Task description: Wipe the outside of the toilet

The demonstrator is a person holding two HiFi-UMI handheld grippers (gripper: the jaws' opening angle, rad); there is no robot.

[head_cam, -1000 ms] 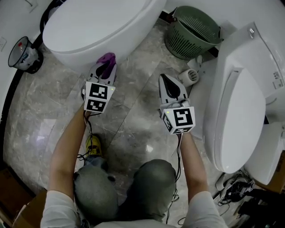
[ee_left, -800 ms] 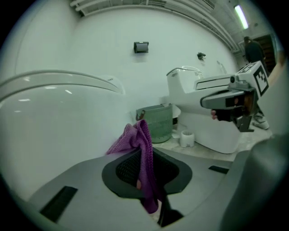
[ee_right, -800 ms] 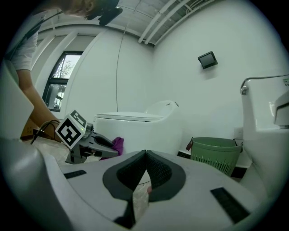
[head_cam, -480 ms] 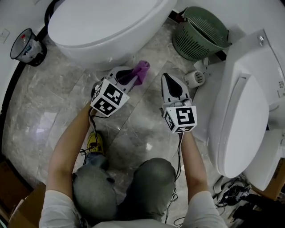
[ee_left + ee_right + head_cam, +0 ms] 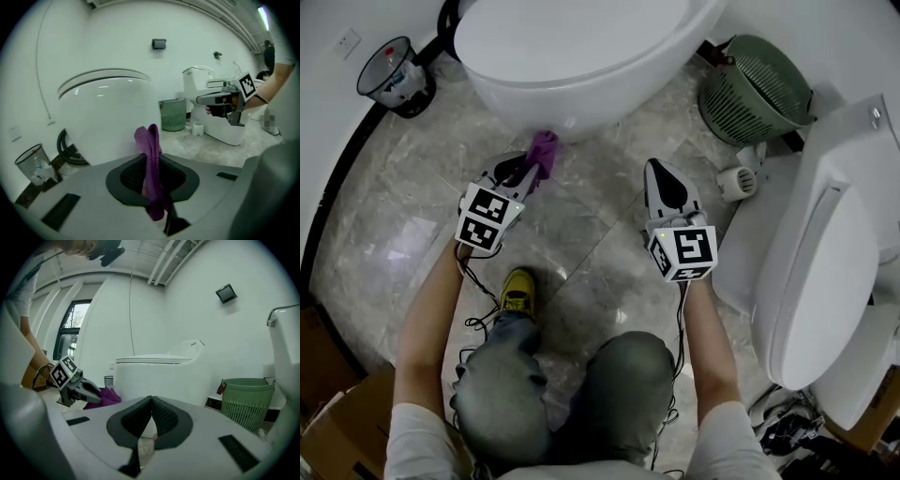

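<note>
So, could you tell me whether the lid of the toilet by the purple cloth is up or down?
Down: the lid lies flat on the toilet, with no opening showing.

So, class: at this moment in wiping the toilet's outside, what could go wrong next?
The purple cloth sits as a thin fold in the left gripper, so rubbing the toilet may drag it out. Little cloth sticks past the fingers, so they might scrape the toilet. The trailing cable could snag.
</note>
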